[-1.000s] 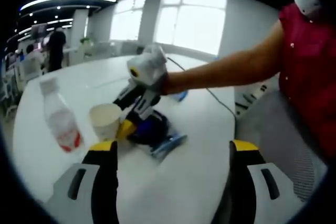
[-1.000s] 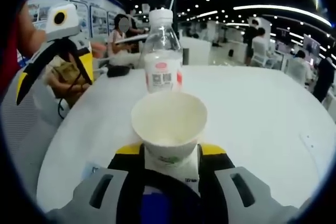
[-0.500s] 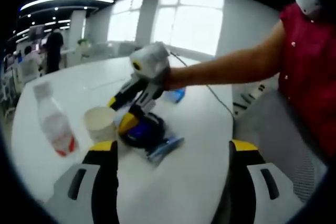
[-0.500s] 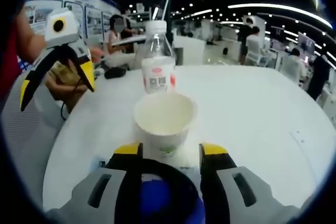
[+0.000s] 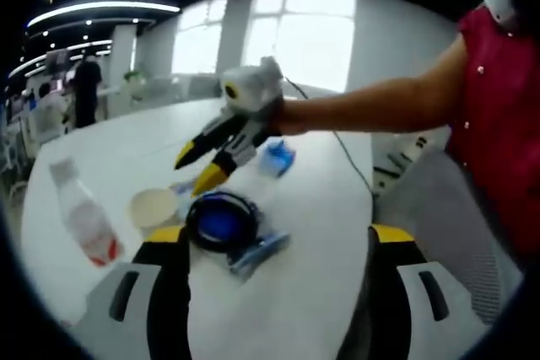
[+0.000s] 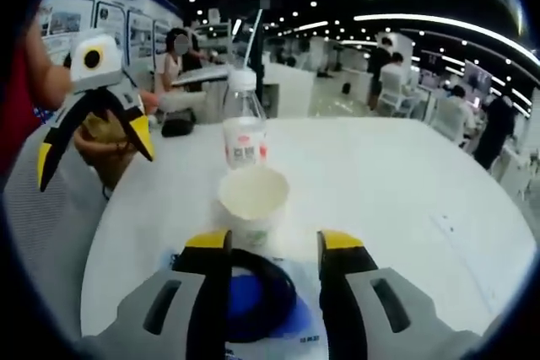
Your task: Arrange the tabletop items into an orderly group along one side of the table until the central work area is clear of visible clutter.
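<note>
Lifting away, the right gripper (image 5: pixel 205 168) has let go of the paper cup (image 5: pixel 153 206) and hangs open above the round white table (image 5: pixel 312 250) in a bright room. The cup stands between a plastic bottle (image 5: pixel 83 217) and a blue disc (image 5: pixel 221 219).

From the right gripper view, the cup (image 6: pixel 253 194) sits beyond wide-apart jaws; the left gripper (image 6: pixel 93 142) hangs open at left.

Bright windows (image 5: pixel 308 35), ceiling light strips (image 6: pixel 422 21), white desks (image 6: pixel 291 86), poster wall (image 6: pixel 110 18).

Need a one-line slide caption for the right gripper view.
Open right claw above a blue-centred black ring, facing a paper cup and bottle on the white table.
</note>
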### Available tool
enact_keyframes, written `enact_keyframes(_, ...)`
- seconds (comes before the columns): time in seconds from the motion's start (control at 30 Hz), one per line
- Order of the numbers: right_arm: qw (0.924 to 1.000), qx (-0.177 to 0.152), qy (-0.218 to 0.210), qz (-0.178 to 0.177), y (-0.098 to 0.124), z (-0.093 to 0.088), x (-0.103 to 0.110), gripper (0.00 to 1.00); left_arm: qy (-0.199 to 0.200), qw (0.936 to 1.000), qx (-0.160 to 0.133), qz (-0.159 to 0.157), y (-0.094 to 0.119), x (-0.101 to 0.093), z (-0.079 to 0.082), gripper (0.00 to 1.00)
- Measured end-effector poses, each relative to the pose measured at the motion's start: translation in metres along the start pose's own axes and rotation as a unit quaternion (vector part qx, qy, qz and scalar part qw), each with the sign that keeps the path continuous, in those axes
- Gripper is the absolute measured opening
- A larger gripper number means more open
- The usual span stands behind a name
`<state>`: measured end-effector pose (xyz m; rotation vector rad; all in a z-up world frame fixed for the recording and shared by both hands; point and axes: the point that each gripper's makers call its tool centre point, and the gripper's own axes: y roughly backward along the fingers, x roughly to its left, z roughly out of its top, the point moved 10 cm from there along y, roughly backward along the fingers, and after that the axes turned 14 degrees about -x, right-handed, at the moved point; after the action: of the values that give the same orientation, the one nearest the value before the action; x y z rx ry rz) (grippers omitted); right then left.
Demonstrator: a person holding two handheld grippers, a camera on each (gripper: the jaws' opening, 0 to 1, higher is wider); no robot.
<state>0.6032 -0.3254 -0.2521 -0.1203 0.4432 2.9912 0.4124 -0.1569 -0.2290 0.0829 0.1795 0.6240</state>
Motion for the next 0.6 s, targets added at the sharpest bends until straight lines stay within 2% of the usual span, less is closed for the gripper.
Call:
enact_keyframes(0.37,0.9994,0.005,0.019,-0.027,0.042,0.021,0.012,0.38,-0.025,0.9997,0.002,-0.004,-0.005,-0.025,0.014,0.84)
enact_keyframes(0.6,0.9988,0.006,0.021,-0.044,0.070,0.022,0.027,0.37,-0.036,0.9993,0.005,-0.005,-0.006,-0.041,0.018,0.84)
